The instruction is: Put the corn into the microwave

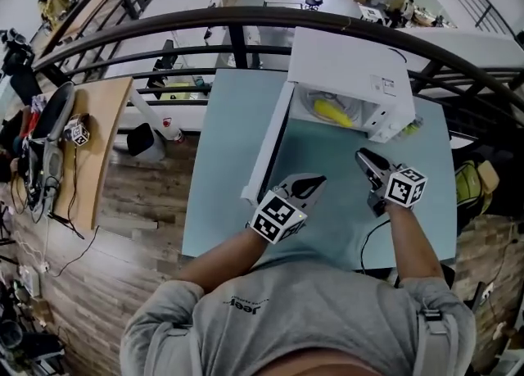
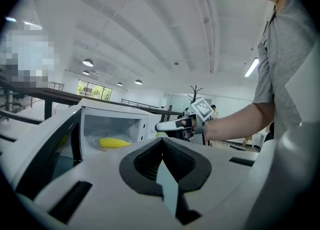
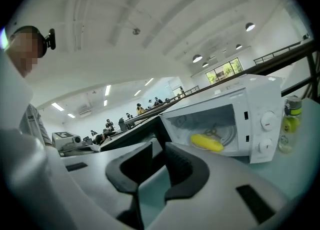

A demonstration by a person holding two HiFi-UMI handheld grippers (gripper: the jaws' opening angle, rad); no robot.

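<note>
Corn (image 1: 332,112) lies inside the microwave (image 1: 348,59) in the head view, with the door (image 1: 266,145) open. Left gripper (image 1: 316,178) and right gripper (image 1: 361,154) hang short of the opening, probably clearing the door's swing. Left gripper view: jaws together, empty. Right gripper view: jaws slightly parted, empty.

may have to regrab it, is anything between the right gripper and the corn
Nothing visible. The door is swung aside, the corn lies in the open microwave, and only bare table lies between it and the right gripper.
</note>
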